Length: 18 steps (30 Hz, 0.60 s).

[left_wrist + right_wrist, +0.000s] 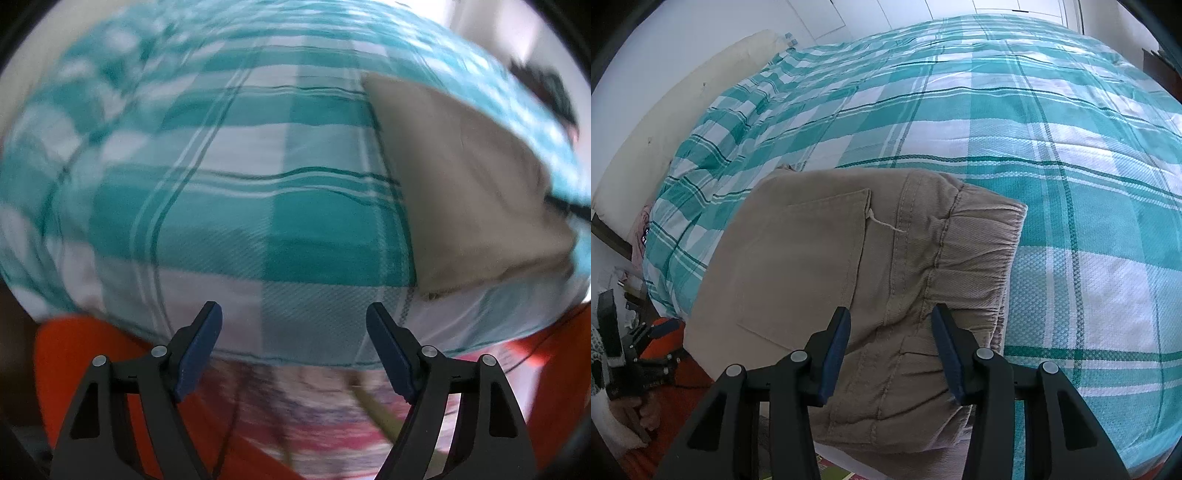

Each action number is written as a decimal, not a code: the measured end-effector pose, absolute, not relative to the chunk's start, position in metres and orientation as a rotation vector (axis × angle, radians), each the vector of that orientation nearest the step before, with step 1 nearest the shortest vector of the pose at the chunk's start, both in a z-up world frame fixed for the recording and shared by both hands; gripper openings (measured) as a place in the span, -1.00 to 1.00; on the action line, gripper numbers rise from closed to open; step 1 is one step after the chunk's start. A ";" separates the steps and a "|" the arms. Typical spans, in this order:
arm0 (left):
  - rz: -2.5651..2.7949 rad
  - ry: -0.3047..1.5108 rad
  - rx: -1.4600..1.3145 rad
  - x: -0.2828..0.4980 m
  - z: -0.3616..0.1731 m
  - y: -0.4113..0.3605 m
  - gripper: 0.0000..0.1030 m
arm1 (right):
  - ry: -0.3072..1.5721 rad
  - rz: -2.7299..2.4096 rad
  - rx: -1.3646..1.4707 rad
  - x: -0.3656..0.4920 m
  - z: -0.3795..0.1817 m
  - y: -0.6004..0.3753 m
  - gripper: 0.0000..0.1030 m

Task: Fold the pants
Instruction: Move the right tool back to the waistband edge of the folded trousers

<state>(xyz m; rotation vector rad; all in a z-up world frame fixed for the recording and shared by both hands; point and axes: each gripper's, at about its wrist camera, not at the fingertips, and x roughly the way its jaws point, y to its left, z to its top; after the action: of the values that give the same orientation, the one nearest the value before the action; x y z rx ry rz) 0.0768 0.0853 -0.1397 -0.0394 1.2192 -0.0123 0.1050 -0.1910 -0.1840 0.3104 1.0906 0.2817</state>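
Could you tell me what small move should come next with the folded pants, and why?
Probably draw the right gripper back: the pants already lie folded on the plaid bedspread, its jaws straddle the waistband without visibly pinching it, and the left gripper hangs open, empty.

Soft, even daylight, no hard shadows or glare; the checked bedspread (1052,155) reads bright and sharp in the right wrist view. Left wrist view is smeared with motion blur across the bedspread and the pants (469,177). Both views bulge fisheye-style, with dark vignette at the corners.
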 end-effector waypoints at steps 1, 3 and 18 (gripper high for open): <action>-0.009 1.205 -0.071 0.074 -0.134 0.093 0.59 | 1.092 0.273 0.313 0.104 -0.182 -0.191 -0.10; -0.016 1.157 -0.080 0.070 -0.119 0.098 0.61 | 1.086 0.241 0.308 0.096 -0.168 -0.191 -0.10; -0.272 1.164 0.002 0.142 -0.126 0.031 0.71 | 1.060 0.261 0.449 0.060 -0.148 -0.236 0.34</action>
<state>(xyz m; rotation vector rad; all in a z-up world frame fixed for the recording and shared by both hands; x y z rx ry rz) 0.1419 0.0309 -0.1263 0.0019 1.1639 -0.2721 0.0600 -0.2359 -0.1478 0.4487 1.0595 0.2609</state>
